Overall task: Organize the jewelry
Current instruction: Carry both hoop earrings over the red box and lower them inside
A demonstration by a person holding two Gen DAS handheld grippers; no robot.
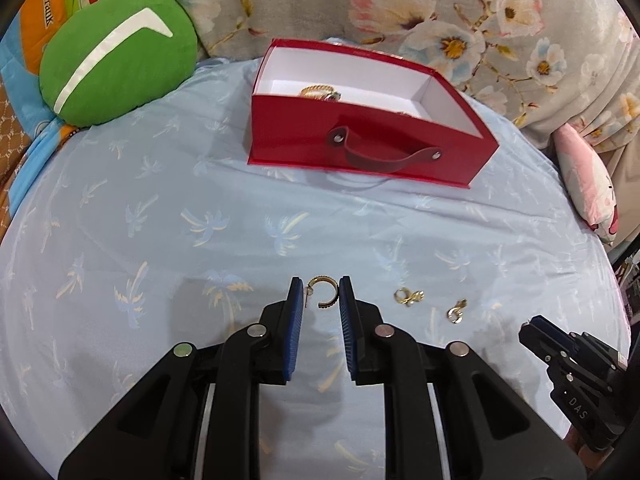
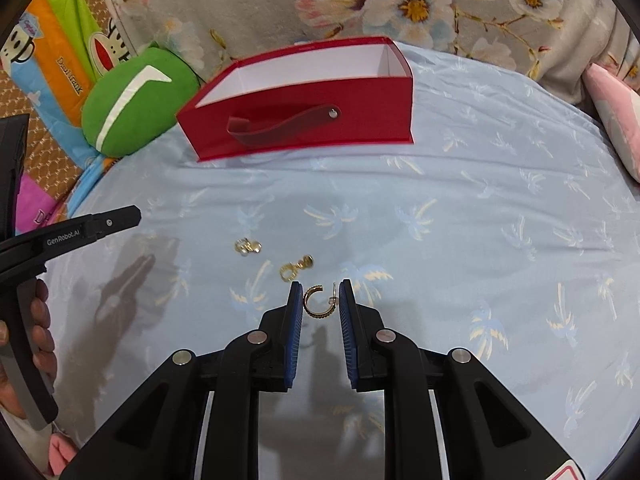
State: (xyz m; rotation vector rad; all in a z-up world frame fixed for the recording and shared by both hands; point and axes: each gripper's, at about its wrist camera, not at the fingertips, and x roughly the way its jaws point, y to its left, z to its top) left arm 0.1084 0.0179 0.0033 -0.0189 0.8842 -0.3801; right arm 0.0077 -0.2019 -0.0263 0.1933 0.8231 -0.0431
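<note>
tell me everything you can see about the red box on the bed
The red box is an open, lidless rectangular tray, seemingly glossy card, red outside and white inside. A dark red strap handle, fixed by two metal studs, crosses its near wall. It sits flat on the pale blue palm-print sheet, touched by neither gripper. A gold ring-like piece lies inside; the rest of its floor is hidden.

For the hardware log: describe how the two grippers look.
Both grippers, left gripper and right gripper, are matte black plastic with blue ribbed pads and round silver pivot pins. White "GenRobot.AI" lettering marks the left one's side.
</note>
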